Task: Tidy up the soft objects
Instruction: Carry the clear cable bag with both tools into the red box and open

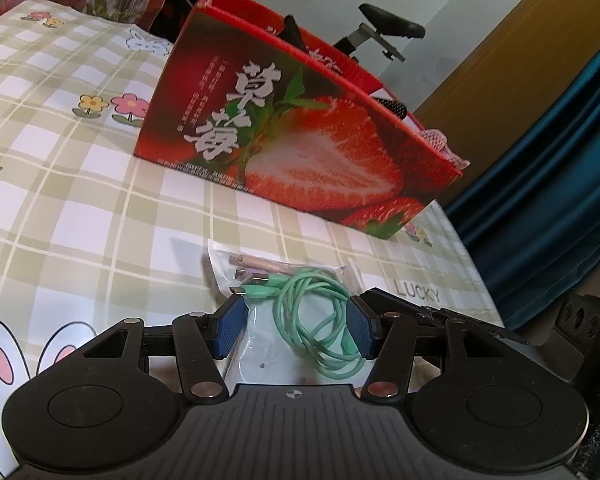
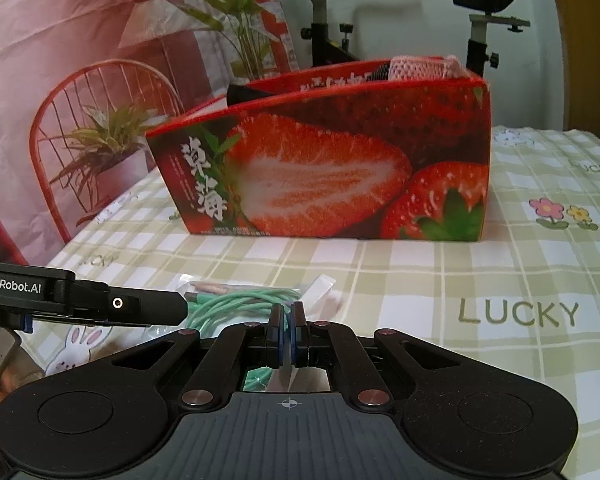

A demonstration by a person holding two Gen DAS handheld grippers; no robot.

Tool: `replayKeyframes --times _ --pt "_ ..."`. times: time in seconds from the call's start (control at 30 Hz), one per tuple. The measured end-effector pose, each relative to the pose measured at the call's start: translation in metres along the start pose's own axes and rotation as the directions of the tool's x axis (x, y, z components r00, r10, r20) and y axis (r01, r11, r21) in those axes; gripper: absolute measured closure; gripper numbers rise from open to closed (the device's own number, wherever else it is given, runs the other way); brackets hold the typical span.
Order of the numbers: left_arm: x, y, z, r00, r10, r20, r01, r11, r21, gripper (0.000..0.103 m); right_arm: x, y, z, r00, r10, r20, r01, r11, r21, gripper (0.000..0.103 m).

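A clear bag (image 1: 268,320) holding a coiled green cable (image 1: 316,320) and small connectors lies on the checked tablecloth (image 1: 80,208). My left gripper (image 1: 296,324) straddles it, and both blue pads (image 1: 232,328) rest against the bag's sides. My right gripper (image 2: 287,320) comes in from the right and is shut, with a strip of the bag's plastic (image 2: 286,376) pinched between its pads beside the cable (image 2: 236,304). Behind stands the red strawberry box (image 1: 300,136) (image 2: 340,168), open at the top, with a pink mesh item (image 2: 420,66) inside.
The left gripper's arm (image 2: 100,304) crosses the right wrist view low on the left. An exercise bike (image 2: 488,20) and a printed pink bag (image 2: 80,80) stand beyond the table. A blue curtain (image 1: 560,160) hangs past the table's right edge.
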State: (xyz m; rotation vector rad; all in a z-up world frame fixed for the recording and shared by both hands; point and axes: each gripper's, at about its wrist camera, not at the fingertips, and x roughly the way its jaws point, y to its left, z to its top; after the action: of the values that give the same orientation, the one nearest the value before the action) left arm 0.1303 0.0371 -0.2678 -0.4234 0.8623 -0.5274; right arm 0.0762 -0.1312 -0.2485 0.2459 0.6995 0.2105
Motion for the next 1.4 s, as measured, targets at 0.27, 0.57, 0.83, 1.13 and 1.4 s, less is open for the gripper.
replayKeyframes --times 0.27,0.57,0.83,1.13,1.4 --pt "-0.009 -0.005 0.005 0.999 -0.036 0.037 0.035 0.999 0.020 0.045 -0.011 0.003 0.008 0.998 -0.008 0.060 0.010 1.000 -0.019 0.100" --pt "-0.038 -0.023 0.027 0.988 -0.087 0.129 0.078 0.994 0.072 0.045 -0.032 0.013 0.037 0.989 -0.001 0.150 0.012 0.997 -0.072 0.100" --pt "-0.059 -0.046 0.068 0.967 -0.121 0.223 0.096 0.988 0.119 0.045 -0.048 0.027 0.090 0.968 0.016 0.249 0.024 0.987 -0.156 0.100" --pt "-0.041 -0.055 0.126 0.957 -0.116 0.264 0.081 0.987 0.142 0.045 -0.023 0.021 0.155 0.954 -0.002 0.300 0.069 0.975 -0.213 0.100" --pt "-0.008 -0.048 0.162 0.967 -0.055 0.249 0.014 0.986 0.165 0.045 0.028 0.007 0.183 0.963 -0.048 0.266 0.114 0.964 -0.239 0.100"
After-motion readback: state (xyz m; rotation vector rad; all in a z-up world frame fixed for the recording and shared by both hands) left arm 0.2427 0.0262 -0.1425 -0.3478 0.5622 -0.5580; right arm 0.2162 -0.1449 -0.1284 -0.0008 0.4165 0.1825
